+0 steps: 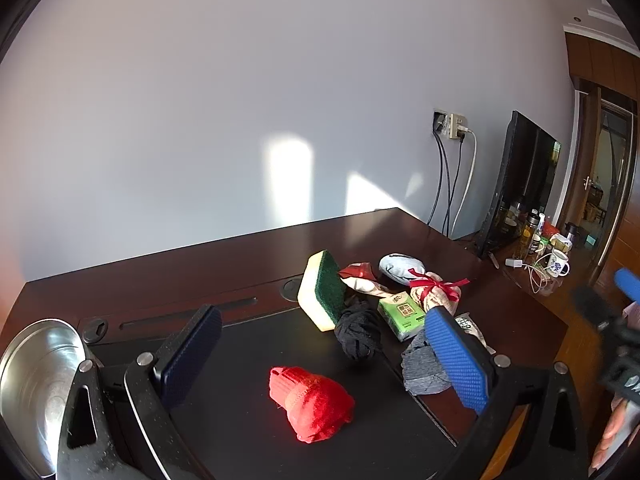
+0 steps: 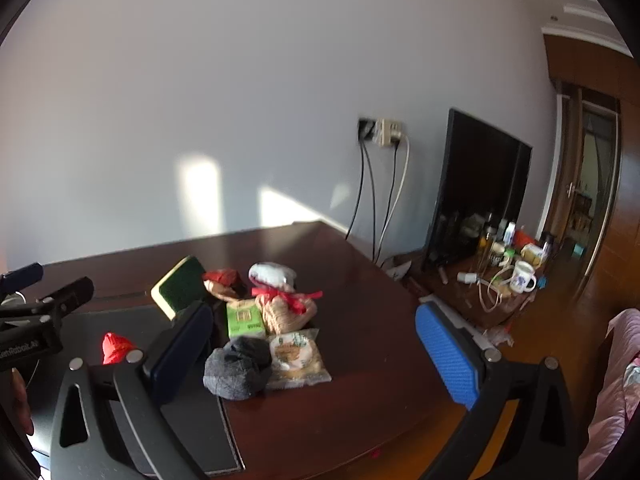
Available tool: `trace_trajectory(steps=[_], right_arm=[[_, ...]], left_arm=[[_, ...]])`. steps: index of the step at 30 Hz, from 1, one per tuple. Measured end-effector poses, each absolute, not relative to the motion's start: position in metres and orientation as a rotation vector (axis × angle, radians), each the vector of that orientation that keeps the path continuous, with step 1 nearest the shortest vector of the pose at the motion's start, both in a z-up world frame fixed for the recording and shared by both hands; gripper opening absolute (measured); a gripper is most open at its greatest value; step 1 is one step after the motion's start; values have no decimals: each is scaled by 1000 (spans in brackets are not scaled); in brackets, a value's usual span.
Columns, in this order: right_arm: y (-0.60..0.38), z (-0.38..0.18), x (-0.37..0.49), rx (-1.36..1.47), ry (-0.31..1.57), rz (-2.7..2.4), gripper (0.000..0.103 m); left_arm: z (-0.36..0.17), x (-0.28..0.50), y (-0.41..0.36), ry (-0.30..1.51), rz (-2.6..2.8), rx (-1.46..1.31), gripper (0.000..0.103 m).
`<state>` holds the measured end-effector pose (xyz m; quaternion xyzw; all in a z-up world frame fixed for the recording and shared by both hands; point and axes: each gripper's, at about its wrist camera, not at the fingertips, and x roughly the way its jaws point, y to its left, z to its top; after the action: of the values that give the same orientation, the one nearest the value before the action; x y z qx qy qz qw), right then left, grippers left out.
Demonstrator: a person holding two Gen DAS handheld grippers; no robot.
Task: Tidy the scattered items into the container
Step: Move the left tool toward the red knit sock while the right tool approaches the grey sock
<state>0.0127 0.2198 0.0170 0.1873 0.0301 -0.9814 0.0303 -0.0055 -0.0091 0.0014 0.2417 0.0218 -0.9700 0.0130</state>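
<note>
Steel bowl point(image 1: 38, 392) sits at far left of the dark wood desk point(image 1: 248, 248), partly behind the left gripper's frame. Nothing visible inside it.

Left gripper point(image 1: 320, 354): fingers spread wide, holding nothing. Red mesh pouch point(image 1: 310, 402) lies on the black mat point(image 1: 248, 420) between and just ahead of the pads.

Right gripper point(image 2: 316, 350): fingers wide apart, empty. Grey sock ball point(image 2: 236, 370) and a clear-wrapped round pastry point(image 2: 296, 358) sit between them on the desk, touching each other.

Rest of the pile, clustered mid-desk:
- yellow/green scouring sponge point(image 1: 323, 288), propped up on edge
- black fabric bundle point(image 1: 358, 330) just in front of the sponge
- green tissue pack point(image 1: 402, 314), printed label on top, text too small to read
- burlap sachet tied with red ribbon point(image 1: 434, 290), just beside the tissue pack
- pale blue rolled sock point(image 1: 401, 268) behind the sachet
- red wrapper point(image 1: 358, 270) between sponge and blue sock

Writing: white lettering on the left gripper body as seen in the right wrist view; only partly legible, not readable with confidence. Pastry wrapper has green print, unreadable.

Background: monitor point(image 2: 476, 196), white mug with blue pattern point(image 2: 522, 278), wall socket with cables point(image 2: 386, 132).
</note>
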Motion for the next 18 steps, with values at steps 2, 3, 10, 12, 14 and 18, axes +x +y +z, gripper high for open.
trace_trajectory(steps=[2, 3, 10, 12, 14, 18], right_arm=[[223, 26, 27, 444, 62, -3057, 103], [223, 26, 28, 427, 51, -3053, 103], [225, 10, 19, 483, 15, -2971, 103], [224, 4, 18, 507, 21, -2959, 103], [223, 1, 19, 517, 30, -2953, 103], [219, -5, 20, 532, 48, -2943, 103]], left_arm=[[0, -6, -10, 70, -3019, 758, 103], [0, -6, -11, 72, -3017, 760, 103], [-3, -6, -11, 67, -3015, 770, 103], [-4, -7, -11, 58, -3012, 772, 103], [-3, -6, -13, 58, -3005, 756, 103], [-7, -3, -20, 59, -2981, 745, 103]])
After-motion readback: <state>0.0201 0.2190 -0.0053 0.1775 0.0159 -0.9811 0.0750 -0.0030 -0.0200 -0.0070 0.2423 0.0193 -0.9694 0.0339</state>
